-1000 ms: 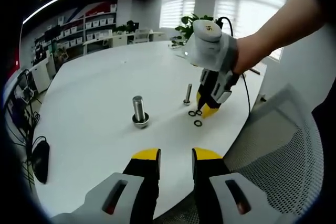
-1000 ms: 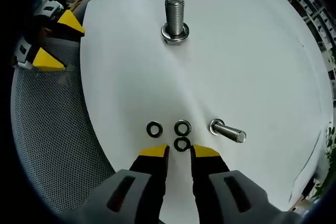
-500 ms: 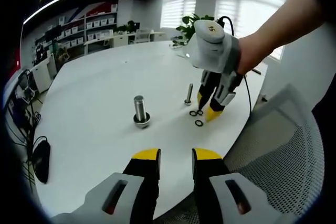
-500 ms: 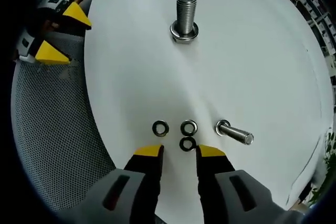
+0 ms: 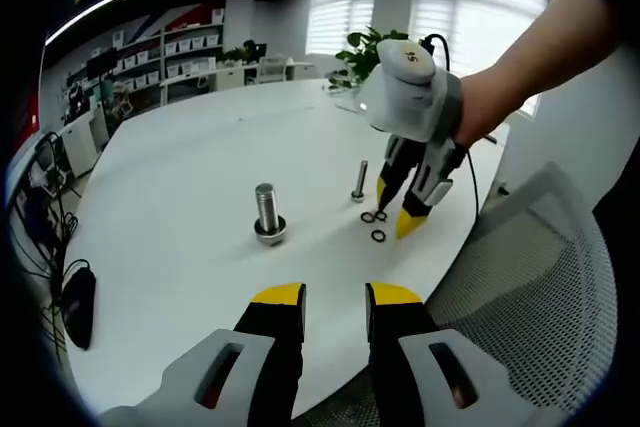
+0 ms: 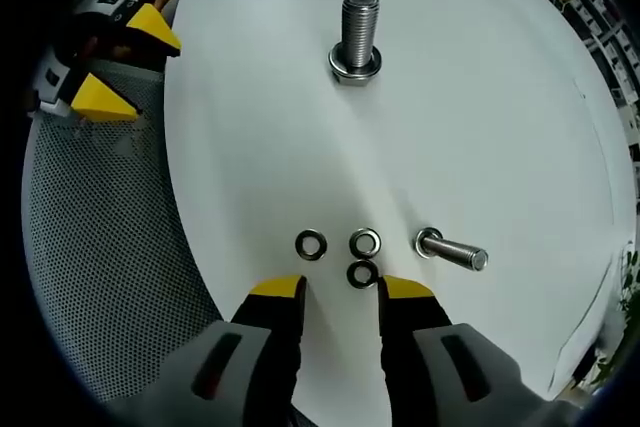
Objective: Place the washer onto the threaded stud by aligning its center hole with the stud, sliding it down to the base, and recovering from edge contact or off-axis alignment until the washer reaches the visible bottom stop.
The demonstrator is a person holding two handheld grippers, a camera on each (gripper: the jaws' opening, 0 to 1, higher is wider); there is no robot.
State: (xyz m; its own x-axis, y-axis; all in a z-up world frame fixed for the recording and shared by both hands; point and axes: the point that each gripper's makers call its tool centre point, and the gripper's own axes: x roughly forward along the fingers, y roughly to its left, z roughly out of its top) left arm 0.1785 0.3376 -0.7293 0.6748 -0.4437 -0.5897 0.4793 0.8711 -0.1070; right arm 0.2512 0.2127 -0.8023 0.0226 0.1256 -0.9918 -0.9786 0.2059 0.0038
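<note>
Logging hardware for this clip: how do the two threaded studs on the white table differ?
The large stud is much thicker than the small stud. The large stud has a washer-like ring around its base; the small stud shows only its own head. The large stud stands apart, farther from the right gripper; the small stud stands beside the three loose washers near the open fingers. Both are silvery metal and stand upright, head down, on the table.

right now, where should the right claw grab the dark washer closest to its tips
Grip the small dark ring washer across its outer rim, coming straight down from above. It lies flat on the white round table, so only the edges offer purchase. The right claw is open with that washer just ahead between its yellow tips; a second washer sits close behind it.
</note>
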